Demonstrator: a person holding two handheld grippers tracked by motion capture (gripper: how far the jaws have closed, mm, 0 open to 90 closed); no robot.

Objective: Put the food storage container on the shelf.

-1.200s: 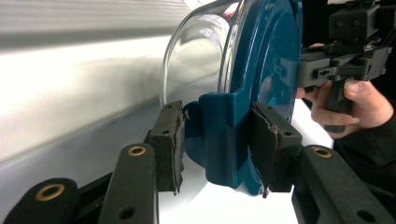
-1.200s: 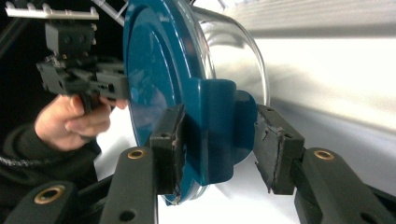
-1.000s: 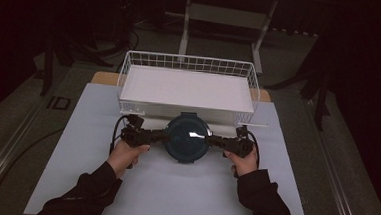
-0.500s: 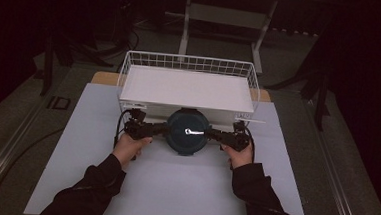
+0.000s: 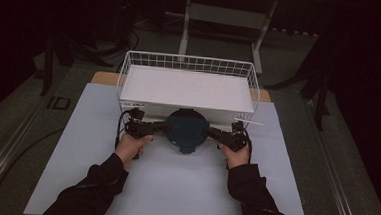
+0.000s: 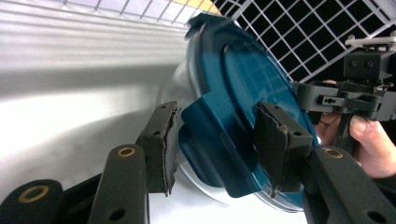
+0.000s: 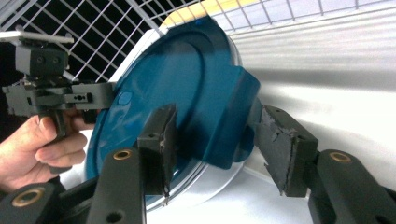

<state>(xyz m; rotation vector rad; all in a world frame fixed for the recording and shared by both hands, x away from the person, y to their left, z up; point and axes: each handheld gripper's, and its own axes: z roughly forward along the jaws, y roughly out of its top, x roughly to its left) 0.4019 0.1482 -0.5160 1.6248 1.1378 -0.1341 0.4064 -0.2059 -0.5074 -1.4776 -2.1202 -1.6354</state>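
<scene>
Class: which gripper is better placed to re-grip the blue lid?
Left, narrowly. Jaws of left gripper and right gripper have just been opening, each around a tab of the blue lid; the left's pads look closer.

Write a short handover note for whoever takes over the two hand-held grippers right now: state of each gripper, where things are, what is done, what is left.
Left gripper: jaws have just been opening; the container's side tab sits between the pads, apparently not pinched.
Right gripper: the same, around the opposite tab.
Round teal-lidded container: between the two grippers, over the white mat, close against the near wall of the wire basket.
Done: container brought up to the basket's front; grip easing.
Left: probably back both grippers off the tabs. Whether the container rests fully on the mat is hard to tell, so check first.
</scene>
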